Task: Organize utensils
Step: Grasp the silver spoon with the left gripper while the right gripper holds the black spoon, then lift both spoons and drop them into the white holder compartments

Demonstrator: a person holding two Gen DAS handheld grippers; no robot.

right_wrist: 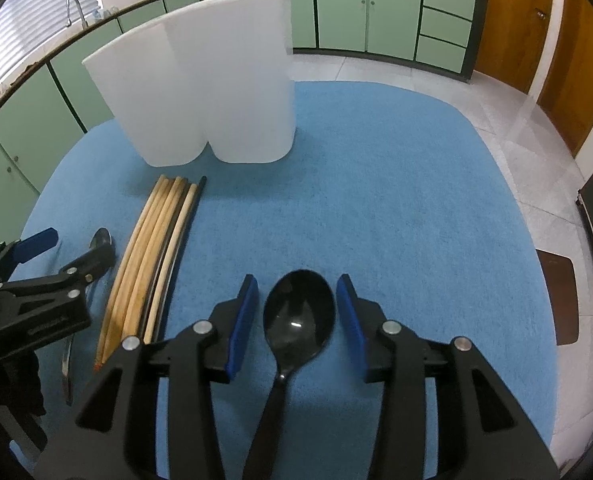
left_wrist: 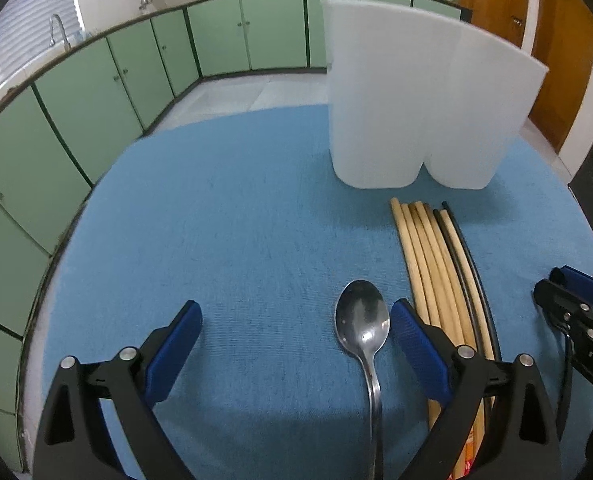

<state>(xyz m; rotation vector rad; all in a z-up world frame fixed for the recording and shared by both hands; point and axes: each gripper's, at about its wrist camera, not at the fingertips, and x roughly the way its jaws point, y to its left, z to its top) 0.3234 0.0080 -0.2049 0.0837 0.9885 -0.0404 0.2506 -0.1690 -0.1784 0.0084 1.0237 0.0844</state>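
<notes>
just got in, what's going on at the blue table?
A person holds a gripper in each hand over utensils on the blue mat. The left gripper stands open around a metal spoon; the right gripper is open around a black spoon. Neither is gripped. Chopsticks lie between them, and the white two-part holder stands behind.

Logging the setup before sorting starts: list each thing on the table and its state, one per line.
Left tongs: open, metal spoon between the pads, untouched.
Right tongs: open, black spoon between the pads, not gripped.
Metal spoon: flat on the blue mat.
Black spoon: flat, bowl up.
Chopsticks: bundled, lying flat.
White holder: upright.
</notes>
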